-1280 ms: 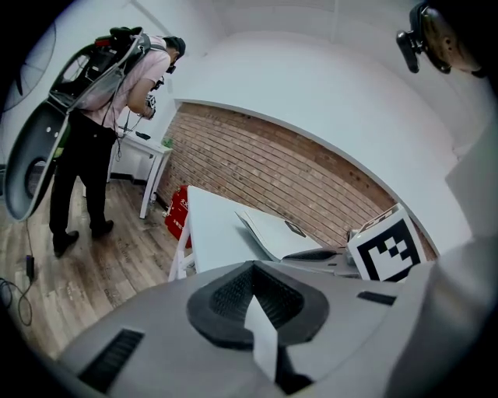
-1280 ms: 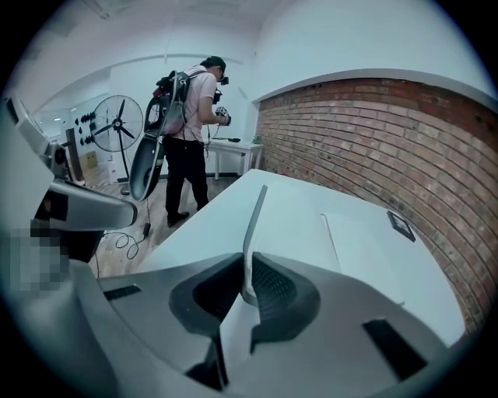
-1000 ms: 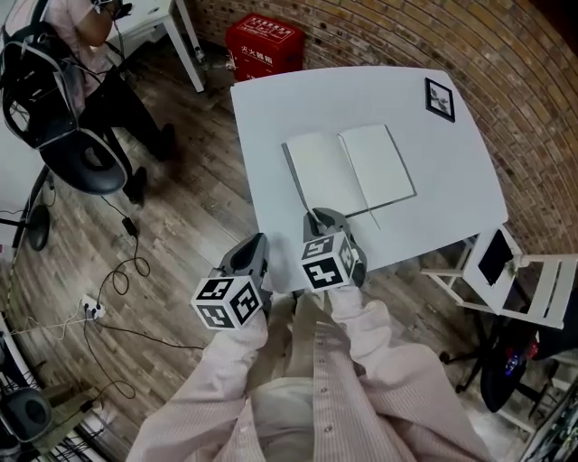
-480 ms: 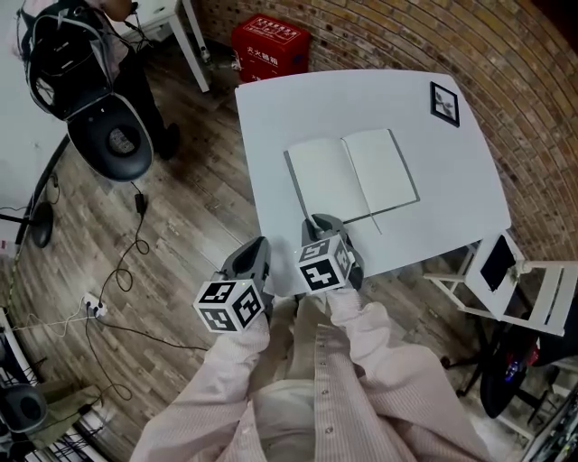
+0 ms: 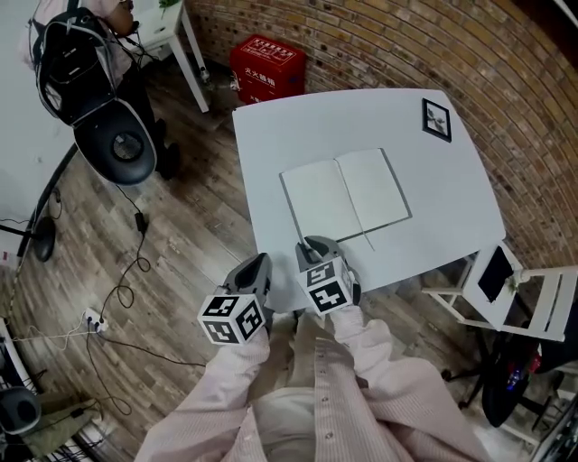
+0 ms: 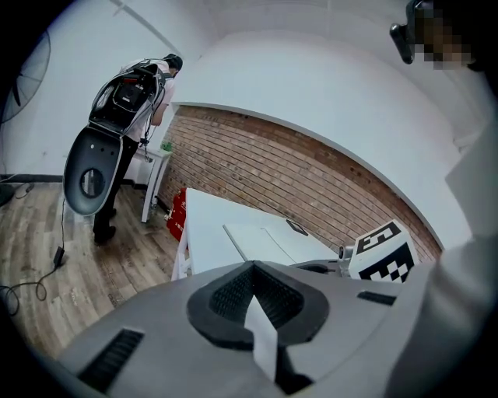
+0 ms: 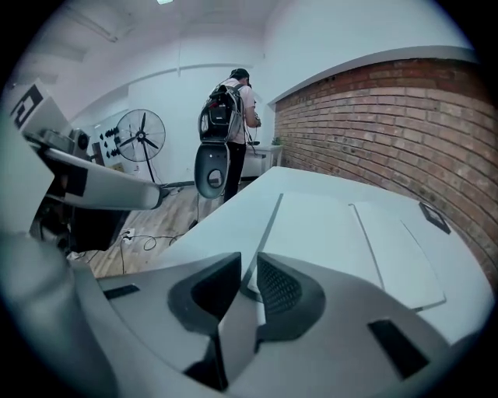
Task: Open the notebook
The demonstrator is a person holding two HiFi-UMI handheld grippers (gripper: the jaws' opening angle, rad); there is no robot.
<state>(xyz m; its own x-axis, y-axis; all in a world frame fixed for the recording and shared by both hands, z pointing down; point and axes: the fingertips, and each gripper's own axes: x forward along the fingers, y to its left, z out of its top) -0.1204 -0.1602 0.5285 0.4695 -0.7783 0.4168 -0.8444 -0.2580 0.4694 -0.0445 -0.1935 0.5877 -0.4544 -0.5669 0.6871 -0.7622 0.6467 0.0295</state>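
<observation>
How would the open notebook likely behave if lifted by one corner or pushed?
The notebook lies open, thin and flat, so it probably sags at the spine when lifted by a corner. On the smooth white table it would likely slide, not tip.

Looks like a lab or recording studio set up in a loft-like room, not a home. Bare brick wall (image 5: 361, 36) from twelve round to three o'clock, plank floor (image 5: 190, 226) at nine. Plain white bench (image 5: 271, 117) at centre, with a square marker card (image 5: 436, 119) near its one o'clock corner. Loose cables (image 5: 126, 271) and a power strip (image 5: 90, 313) on the floor at eight. Red crate (image 5: 267, 56) at twelve, white side table (image 5: 172, 18) at eleven, white folding chair (image 5: 542, 293) at four. In the right gripper view, a standing fan (image 7: 142, 138) by a white wall and a person (image 7: 241, 101) carrying bulky black gear on the back.
</observation>
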